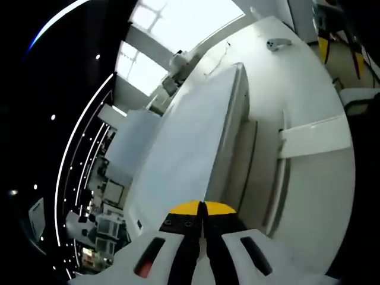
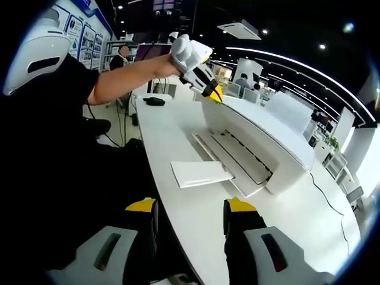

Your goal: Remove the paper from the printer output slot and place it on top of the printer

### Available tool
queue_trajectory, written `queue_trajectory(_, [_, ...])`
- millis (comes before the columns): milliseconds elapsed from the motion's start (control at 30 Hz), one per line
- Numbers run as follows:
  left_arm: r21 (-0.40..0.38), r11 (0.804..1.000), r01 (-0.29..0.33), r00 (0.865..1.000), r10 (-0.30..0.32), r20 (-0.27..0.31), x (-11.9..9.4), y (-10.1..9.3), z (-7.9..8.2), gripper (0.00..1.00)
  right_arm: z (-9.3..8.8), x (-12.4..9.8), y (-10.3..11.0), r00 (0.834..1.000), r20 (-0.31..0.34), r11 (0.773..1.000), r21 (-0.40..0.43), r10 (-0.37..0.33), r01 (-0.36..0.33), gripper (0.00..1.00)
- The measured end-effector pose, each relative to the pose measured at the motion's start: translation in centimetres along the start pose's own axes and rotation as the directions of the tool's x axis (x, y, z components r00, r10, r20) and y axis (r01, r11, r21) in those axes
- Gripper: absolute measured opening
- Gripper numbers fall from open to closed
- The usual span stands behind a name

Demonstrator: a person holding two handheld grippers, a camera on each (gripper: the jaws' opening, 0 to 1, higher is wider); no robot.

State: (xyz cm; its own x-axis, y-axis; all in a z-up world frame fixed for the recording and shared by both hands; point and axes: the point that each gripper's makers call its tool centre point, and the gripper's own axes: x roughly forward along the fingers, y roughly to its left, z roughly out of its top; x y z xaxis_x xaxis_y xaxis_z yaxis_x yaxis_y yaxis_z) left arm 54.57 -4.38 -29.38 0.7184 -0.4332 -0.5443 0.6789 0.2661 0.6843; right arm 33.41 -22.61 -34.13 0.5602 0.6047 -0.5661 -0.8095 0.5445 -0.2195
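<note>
While the left gripper (image 2: 215, 94) pinches paper (image 1: 184, 148) atop printer (image 2: 279, 142) | right gripper (image 2: 191, 208) gapes | mouse (image 2: 154, 101) behind

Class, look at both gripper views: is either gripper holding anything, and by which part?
Right gripper is open, holding nothing. Left gripper is shut at the printer top; whether it pinches paper cannot be told.

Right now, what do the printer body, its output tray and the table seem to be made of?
Printer: looks like white moulded plastic, matte, with rounded edges and soft highlights. Output tray: a thin, flat white sheet, plastic or paper; I cannot tell which. Table: smooth white top with a faint sheen, probably laminate.
</note>
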Motion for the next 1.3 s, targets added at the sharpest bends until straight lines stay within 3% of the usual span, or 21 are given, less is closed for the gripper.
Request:
queue_trajectory(433, [-0.036, 0.999, 0.006, 0.999, -0.007, -0.033, 0.8, 1.4, -0.1, 0.05, -0.2, -0.4, -0.4, 1.0, 0.006, 1.0, 0.004, -0.01, 0.01, 0.4])
queue_trajectory(767, [0.009, 1.0, 0.013, 1.0, -0.013, -0.024, 0.7, 1.1, 0.0, 0.06, 0.0, -0.2, -0.3, 1.0, 0.008, 1.0, 0.003, -0.006, 0.006, 0.4])
queue_trajectory(1167, [-0.008, 1.0, 0.007, 1.0, -0.007, -0.007, -0.4, 1.4, -0.4, 0.29, 0.7, -0.4, 0.0, 1.0, 0.013, 1.0, -0.014, -0.007, 0.007, 0.4])
queue_trajectory(1300, [-0.031, 0.999, 0.028, 1.0, -0.028, -0.001, -0.8, 1.0, -0.8, 0.29, 1.0, -0.4, 0.1, 1.0, 0.017, 1.0, -0.021, -0.006, 0.006, 0.4])
